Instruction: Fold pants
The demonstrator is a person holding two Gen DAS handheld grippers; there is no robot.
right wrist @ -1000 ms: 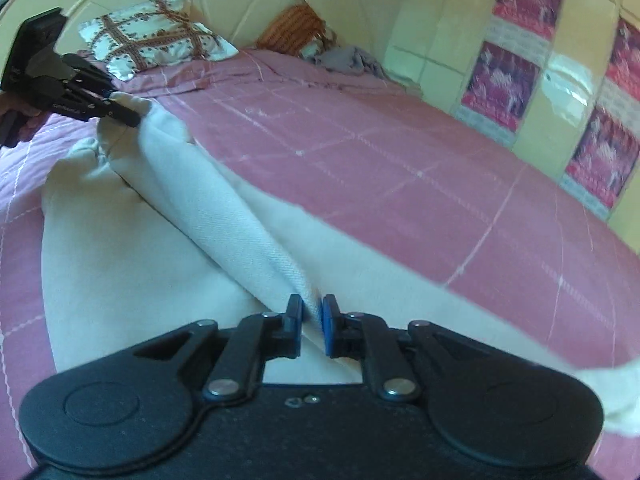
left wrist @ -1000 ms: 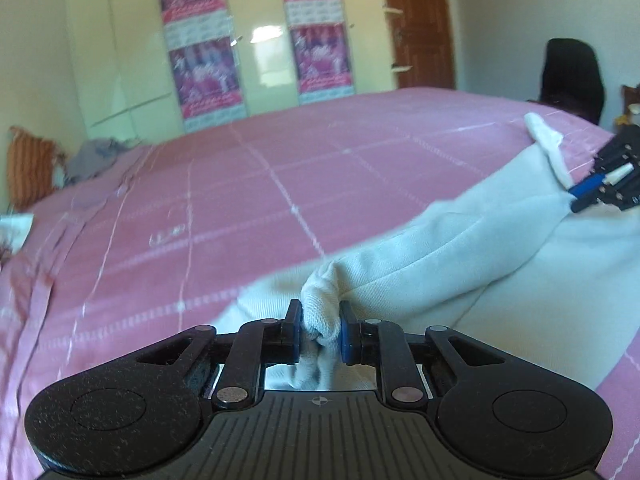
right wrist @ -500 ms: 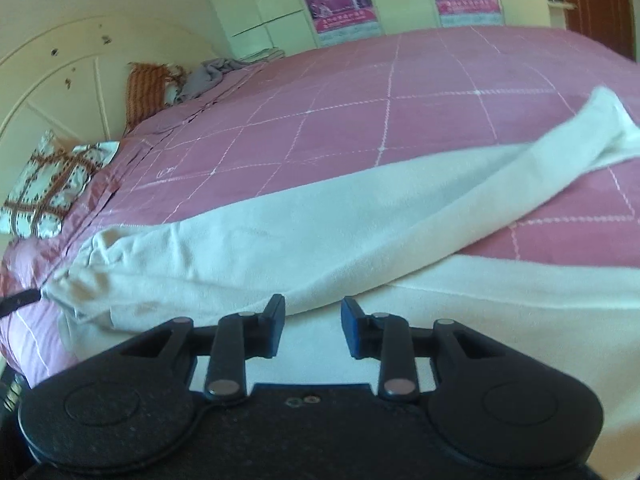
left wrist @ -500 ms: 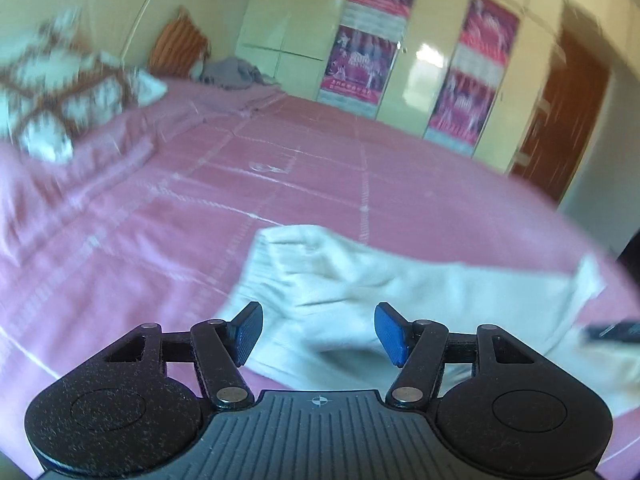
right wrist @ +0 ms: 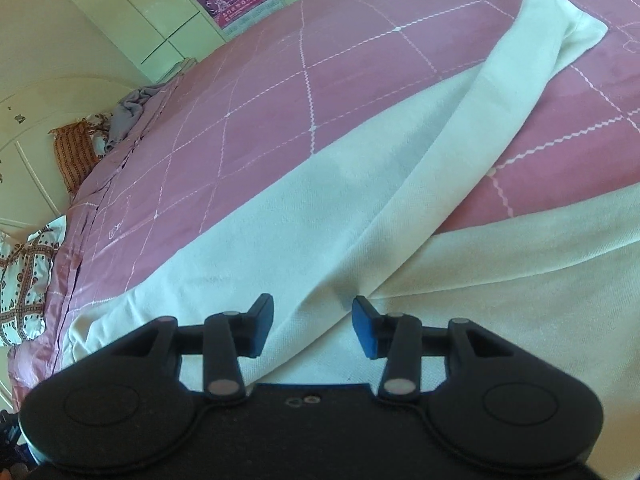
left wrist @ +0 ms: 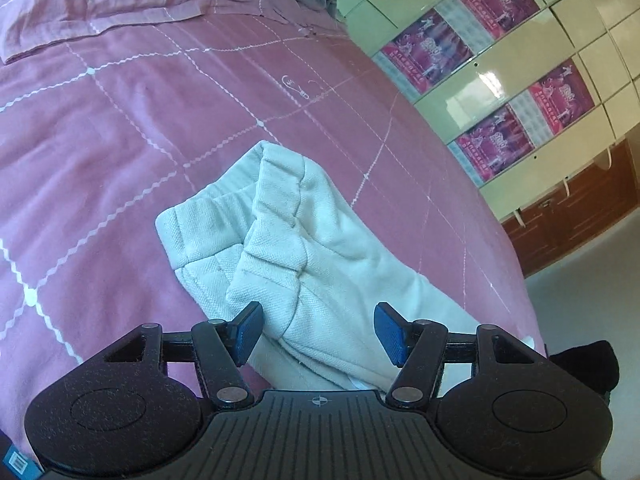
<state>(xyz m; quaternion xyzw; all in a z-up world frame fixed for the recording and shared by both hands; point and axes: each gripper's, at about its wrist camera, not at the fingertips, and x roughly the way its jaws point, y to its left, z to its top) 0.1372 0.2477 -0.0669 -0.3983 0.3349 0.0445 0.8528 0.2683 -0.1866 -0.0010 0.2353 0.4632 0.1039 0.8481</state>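
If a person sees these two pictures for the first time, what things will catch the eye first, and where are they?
First come the cream-white cotton pants, lying crumpled on the pink bedspread with white grid lines; in the right wrist view one long leg stretches away to the far side of the bed. Next are the bright magenta posters on the pale cupboard doors. The left gripper and right gripper hang open over the cloth.

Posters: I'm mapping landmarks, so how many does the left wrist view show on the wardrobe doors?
4: upper pair and, lower pair and. Others may lie outside the frame.
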